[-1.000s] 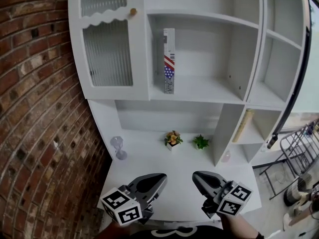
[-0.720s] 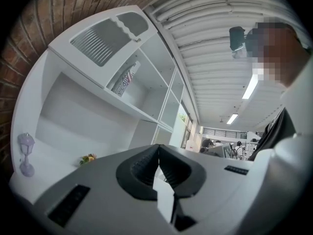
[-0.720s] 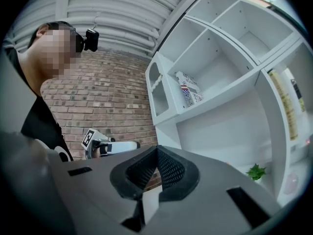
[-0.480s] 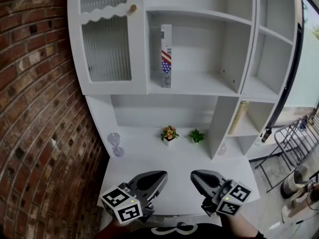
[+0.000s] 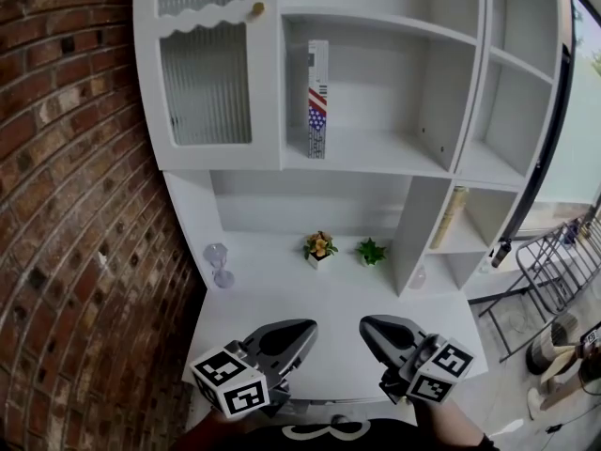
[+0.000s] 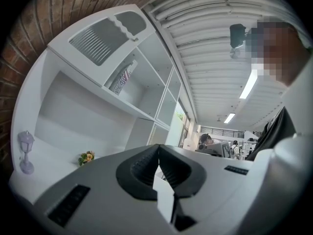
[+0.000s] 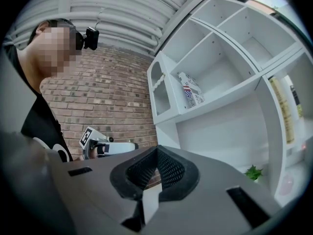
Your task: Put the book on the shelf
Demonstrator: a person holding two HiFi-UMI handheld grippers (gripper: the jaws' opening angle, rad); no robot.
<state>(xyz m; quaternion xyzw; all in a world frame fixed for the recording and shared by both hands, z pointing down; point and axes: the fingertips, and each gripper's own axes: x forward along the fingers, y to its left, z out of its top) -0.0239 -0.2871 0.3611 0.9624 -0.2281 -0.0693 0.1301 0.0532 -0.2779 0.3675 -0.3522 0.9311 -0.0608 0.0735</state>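
A book (image 5: 317, 99) with a stars-and-stripes cover stands upright at the left end of an open shelf (image 5: 376, 153) of the white cabinet; it also shows as the book (image 6: 123, 79) and the book (image 7: 191, 91) in the gripper views. My left gripper (image 5: 299, 333) and right gripper (image 5: 374, 330) hang low over the white desk (image 5: 282, 313), far below the book. Both are shut with nothing between their jaws, as the left gripper (image 6: 157, 153) and right gripper (image 7: 157, 154) show close up.
A small flower pot (image 5: 319, 248) and a green plant (image 5: 371, 251) stand at the back of the desk, a glass lamp (image 5: 219, 265) at its left. A brick wall (image 5: 66, 214) runs along the left. A cabinet door (image 5: 205, 73) with ribbed glass is beside the book.
The head view has shifted slightly; both grippers stay low over the desk, shut and empty. The book has not moved.
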